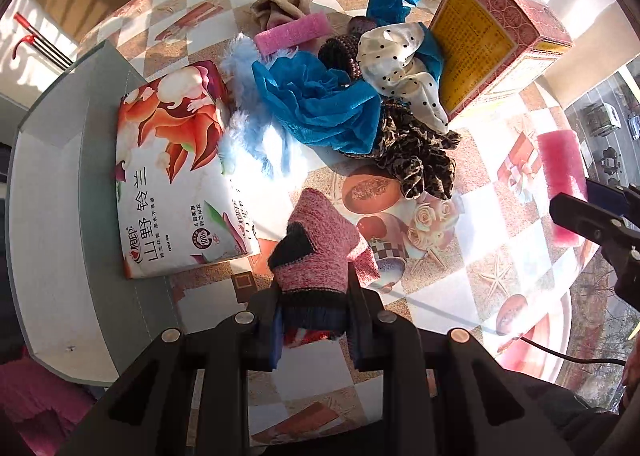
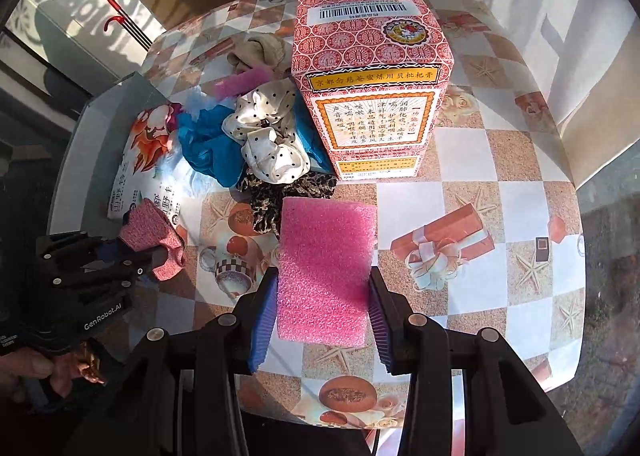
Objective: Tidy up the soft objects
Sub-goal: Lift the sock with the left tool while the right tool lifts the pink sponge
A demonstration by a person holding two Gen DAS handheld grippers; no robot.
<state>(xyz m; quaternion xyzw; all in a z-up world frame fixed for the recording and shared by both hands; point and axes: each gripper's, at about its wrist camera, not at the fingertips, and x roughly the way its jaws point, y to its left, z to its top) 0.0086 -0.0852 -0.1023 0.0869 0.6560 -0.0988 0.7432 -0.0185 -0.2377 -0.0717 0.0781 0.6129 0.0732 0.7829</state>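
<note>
Above bare tablecloth (image 2: 460, 176): left hand-held gripper (image 1: 316, 316) clamps pink sock (image 1: 320, 252); right hand-held gripper (image 2: 322, 312) clamps pink sponge (image 2: 326, 268).

We see a tablecloth (image 2: 472, 160) checked in white and sandy tan, printed with starfish, roses, orange fruit halves and red gift boxes. The sock (image 1: 320, 252) is speckled pink with a black heel patch and a dark band. The sponge (image 2: 326, 268) is bright pink (bubbly in texture). A tall box (image 2: 372, 84) shows red medallions on white, with yellow panels and a barcode. The tissue pack (image 1: 172, 176) is white with orange and maroon petals. In the pile lie a blue cloth (image 1: 320, 100), a cream scarf (image 1: 400, 72) with black dots, and a leopard-print scrunchie (image 1: 416, 152).
</note>
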